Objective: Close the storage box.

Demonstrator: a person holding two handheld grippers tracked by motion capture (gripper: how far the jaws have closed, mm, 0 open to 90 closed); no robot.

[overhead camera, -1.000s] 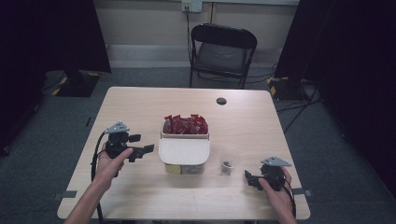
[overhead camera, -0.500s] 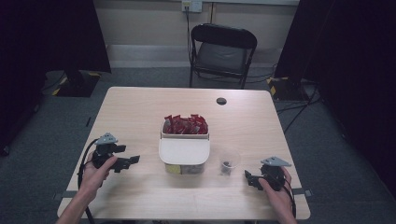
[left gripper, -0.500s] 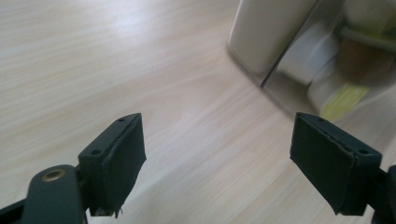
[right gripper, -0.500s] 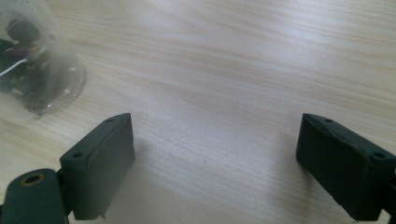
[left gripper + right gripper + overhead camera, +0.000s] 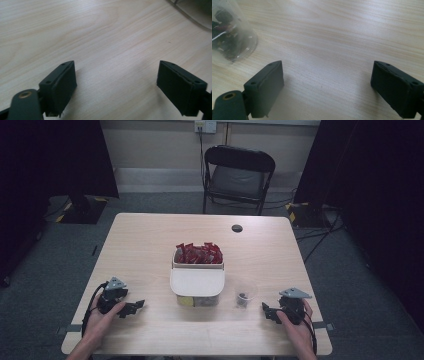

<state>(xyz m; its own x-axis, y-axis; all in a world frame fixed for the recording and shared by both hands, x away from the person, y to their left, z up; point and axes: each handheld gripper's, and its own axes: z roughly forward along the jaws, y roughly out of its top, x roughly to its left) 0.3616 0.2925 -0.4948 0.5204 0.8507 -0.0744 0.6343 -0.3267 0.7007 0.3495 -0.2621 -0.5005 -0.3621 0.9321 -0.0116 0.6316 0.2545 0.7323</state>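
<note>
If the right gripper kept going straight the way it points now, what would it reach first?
Probably the clear plastic cup. In the high view the right gripper, jaws open and empty, points left toward it. In the right gripper view the cup sits left of the jaw line, so it may just slide past over bare table.

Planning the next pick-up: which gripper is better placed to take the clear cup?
Right. The right gripper rests open on the table just beside the cup, which shows close ahead in the right gripper view. The left gripper, also open, lies beyond the white box.
</note>
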